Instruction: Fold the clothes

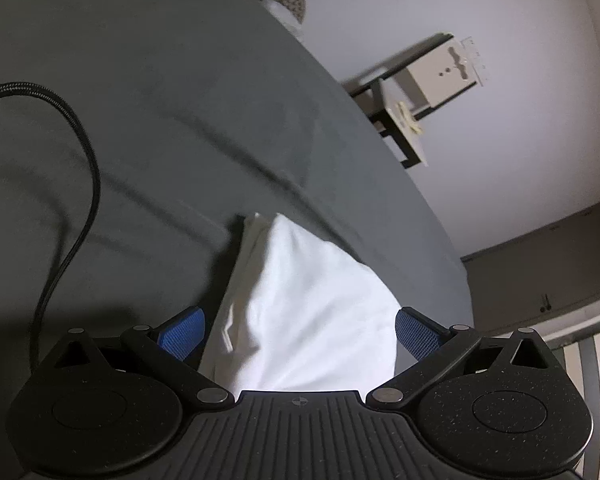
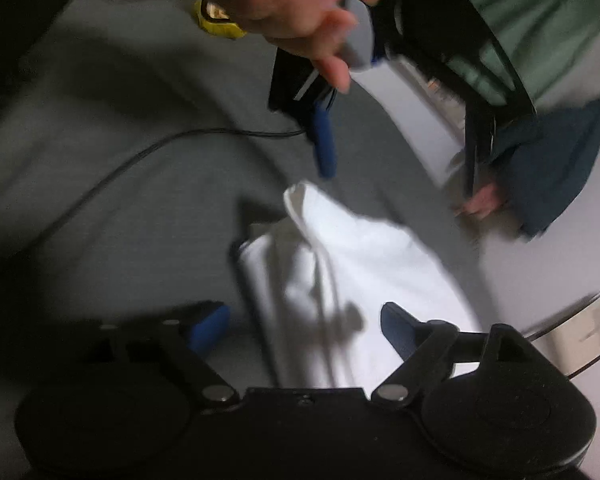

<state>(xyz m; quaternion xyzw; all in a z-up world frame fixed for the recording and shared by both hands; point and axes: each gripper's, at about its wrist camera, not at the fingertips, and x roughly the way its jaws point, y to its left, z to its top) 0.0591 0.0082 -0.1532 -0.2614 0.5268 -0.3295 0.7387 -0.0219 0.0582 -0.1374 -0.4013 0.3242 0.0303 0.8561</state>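
On the dark grey fabric-covered bed (image 1: pixel 160 92), a folded white cloth garment (image 1: pixel 312 308) lies near the right edge.
Left gripper (image 1: pixel 298 330) and right gripper (image 2: pixel 304 326) both hang spread wide over it, gripping nothing; pale floor (image 1: pixel 520 152) lies beyond the edge.

A white garment (image 1: pixel 308 304) lies folded into a compact, roughly oblong bundle on the grey sheet (image 1: pixel 148 120), close to that sheet's rounded edge. Its top is smooth and plain, tapering to a narrower corner at the far end. Along one long side the stacked layers show as thin edges, with a small fold or hem sticking out. In the blurred right wrist view the same white bundle (image 2: pixel 352 280) shows soft creases running lengthwise.
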